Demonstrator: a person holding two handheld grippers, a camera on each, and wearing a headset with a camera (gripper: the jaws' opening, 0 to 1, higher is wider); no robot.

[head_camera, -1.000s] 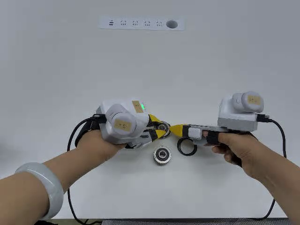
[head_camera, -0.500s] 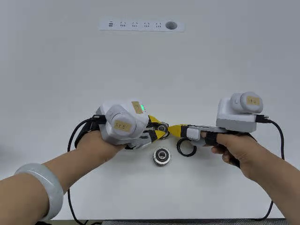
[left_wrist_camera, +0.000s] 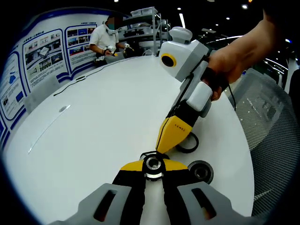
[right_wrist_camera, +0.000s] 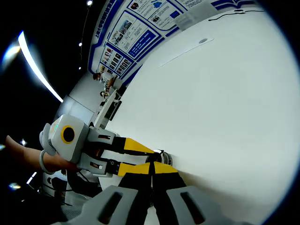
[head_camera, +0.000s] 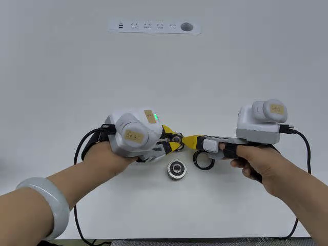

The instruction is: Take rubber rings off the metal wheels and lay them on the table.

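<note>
My left gripper (head_camera: 173,139) is shut on a small metal wheel (head_camera: 178,139) and holds it just above the white table (head_camera: 154,82). In the left gripper view the wheel (left_wrist_camera: 153,164) sits between the yellow jaws, with a black rubber ring round it. My right gripper (head_camera: 187,140) comes in from the right, jaws shut, pinching that ring at the wheel's edge (right_wrist_camera: 160,155). A loose rubber ring (head_camera: 203,160) lies on the table under the right gripper. A second wheel (head_camera: 177,169) lies flat in front of both grippers.
A white power strip (head_camera: 154,25) lies at the table's far side. Black cables (head_camera: 82,148) trail from both grippers toward the near edge. In the left gripper view a person (left_wrist_camera: 104,37) stands at shelves far off, and a mesh chair (left_wrist_camera: 272,117) is beside the table.
My right gripper has edged slightly left, closer against the held wheel. The left gripper, the loose ring and the second wheel stay where they were.
</note>
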